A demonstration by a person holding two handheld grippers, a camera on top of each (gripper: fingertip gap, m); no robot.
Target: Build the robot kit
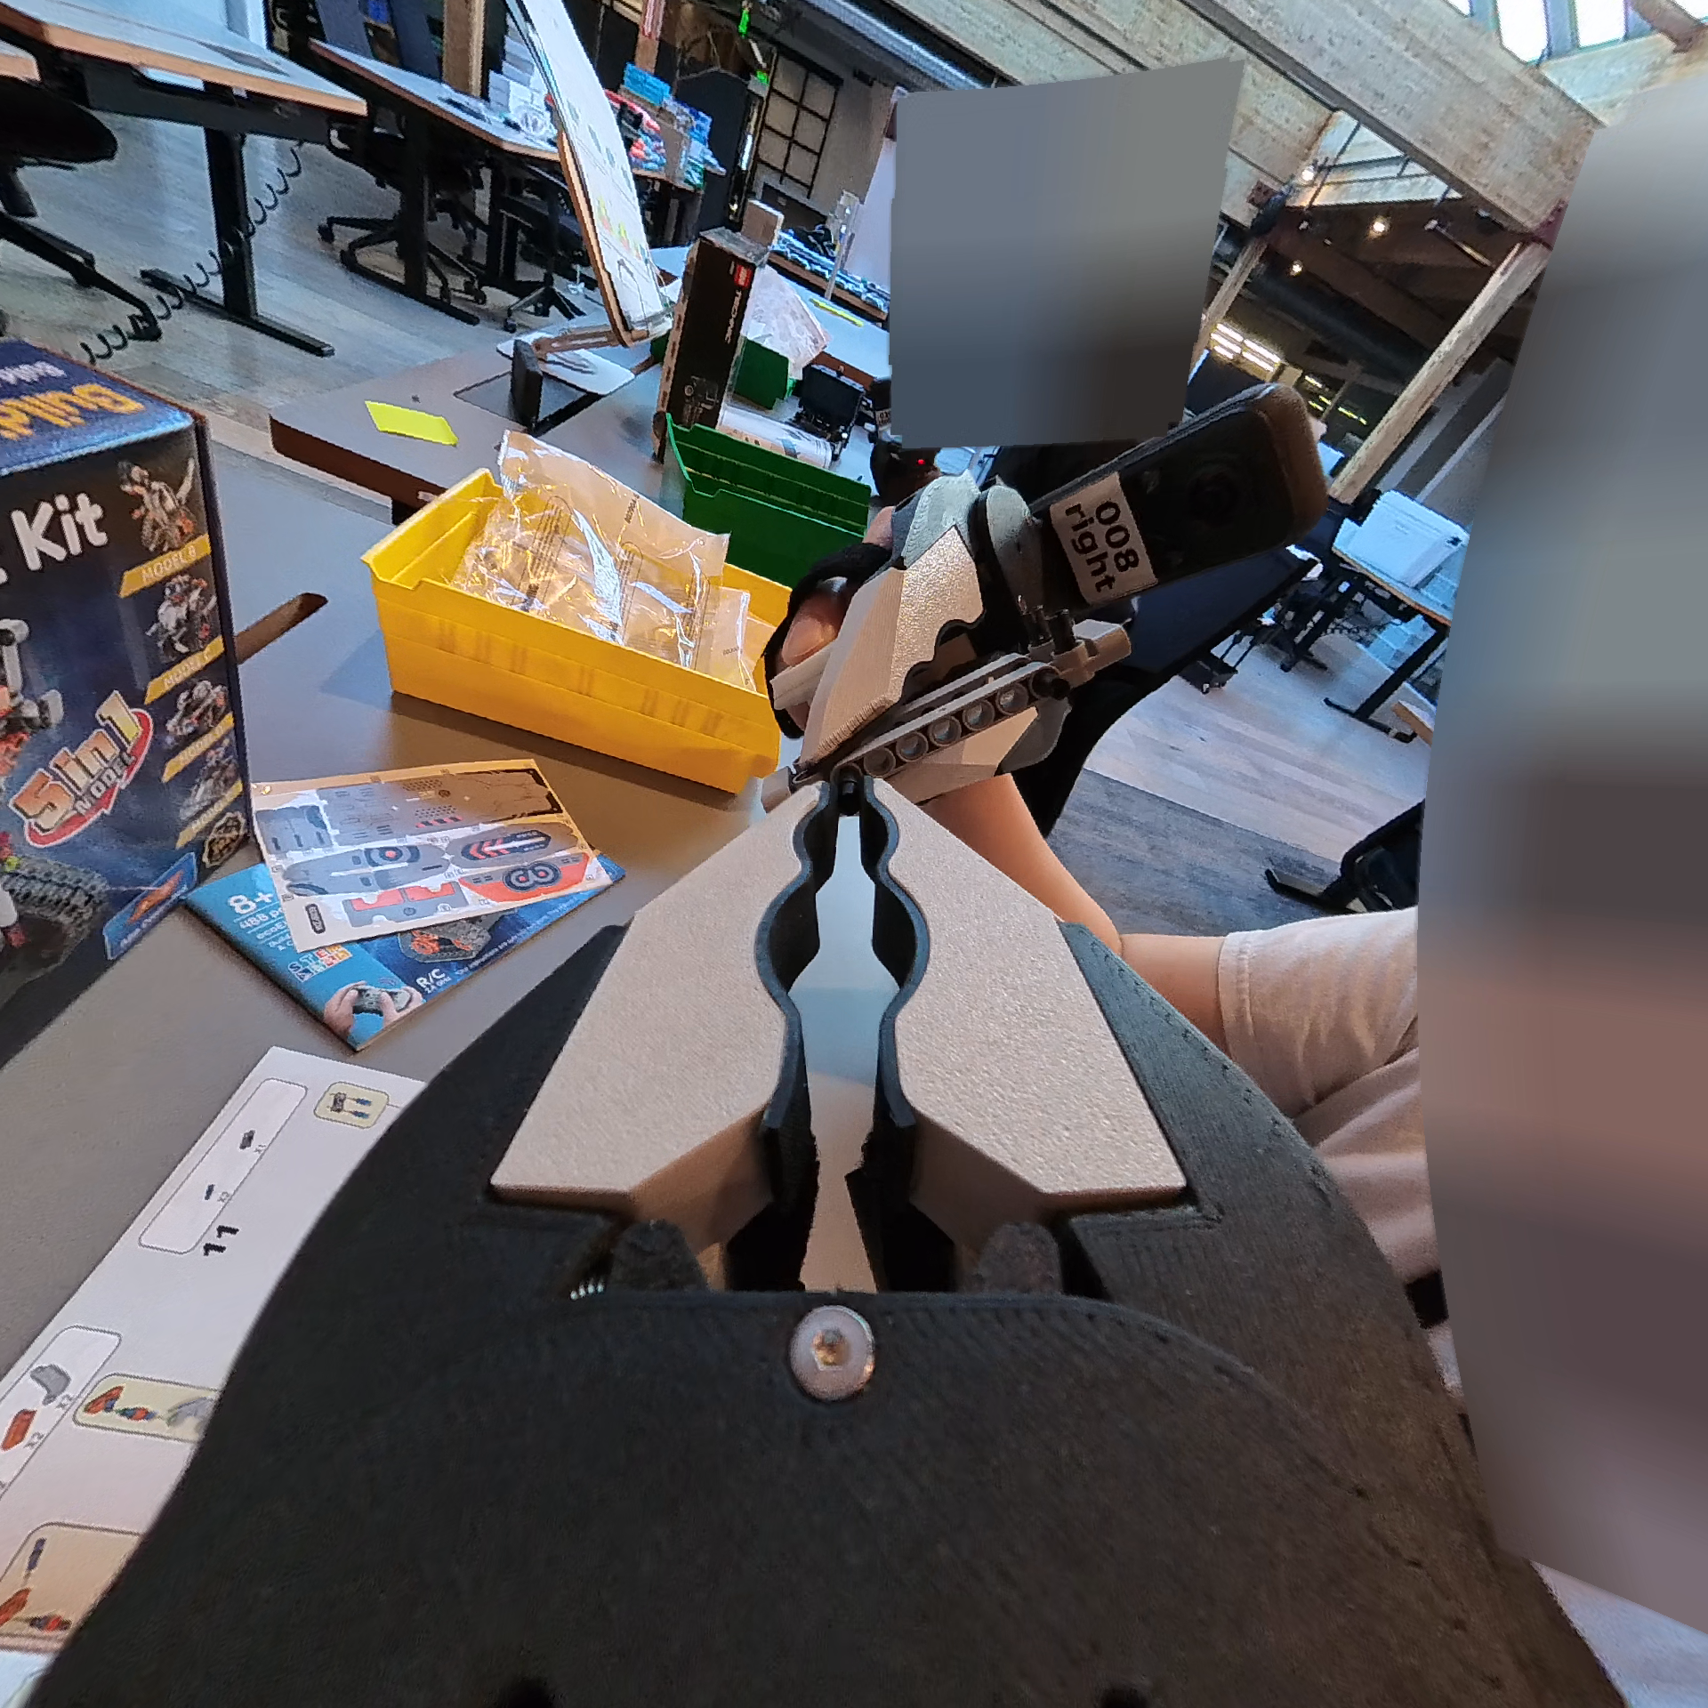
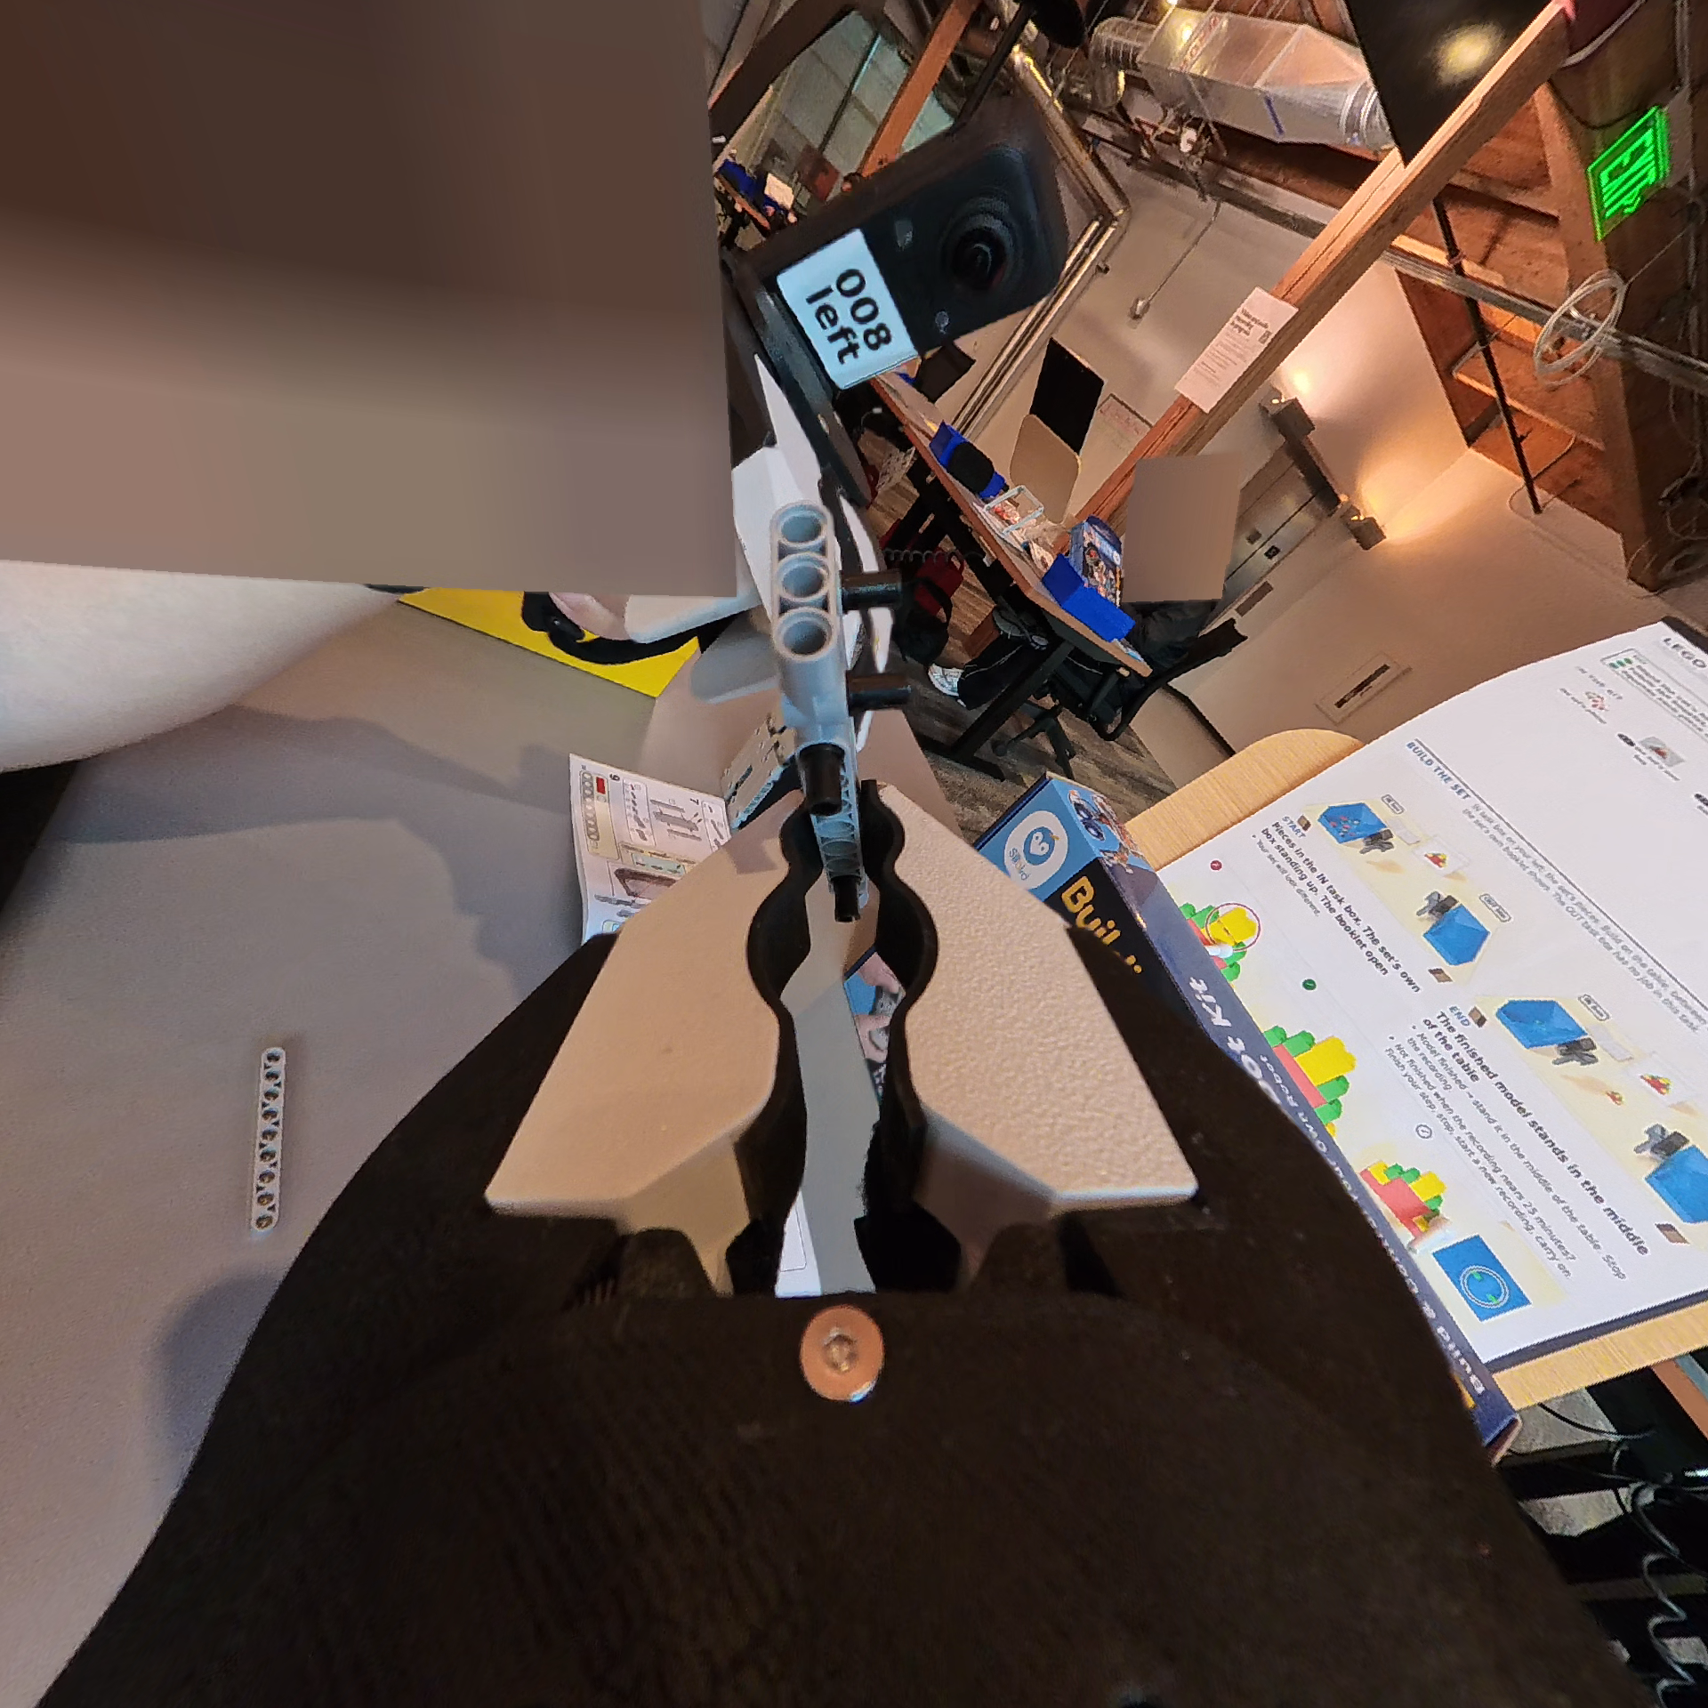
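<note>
My right gripper [image 2: 832, 818] is shut on a grey beam with round holes [image 2: 802, 628] and holds it in the air above the table. Black pins [image 2: 876, 588] stick out of the beam's side. My left gripper [image 1: 850, 799] meets the beam's end [image 1: 943, 732] from below, and its tips are closed on a short black pin [image 1: 848, 787] seated there. In the left wrist view the right gripper [image 1: 832, 753] clamps the beam lengthwise, held by a hand. The left gripper's fingers [image 2: 730, 670] show behind the beam in the right wrist view.
A yellow bin [image 1: 555, 702] with clear plastic bags, a green bin [image 1: 767, 504], a blue kit box [image 1: 111, 647], a sticker sheet [image 1: 416, 841] and a booklet [image 1: 397, 970] lie on the grey table. A loose grey beam [image 2: 268, 1137] lies flat. A printed instruction board [image 2: 1479, 970] stands right. My left and right fingertips are right by each other.
</note>
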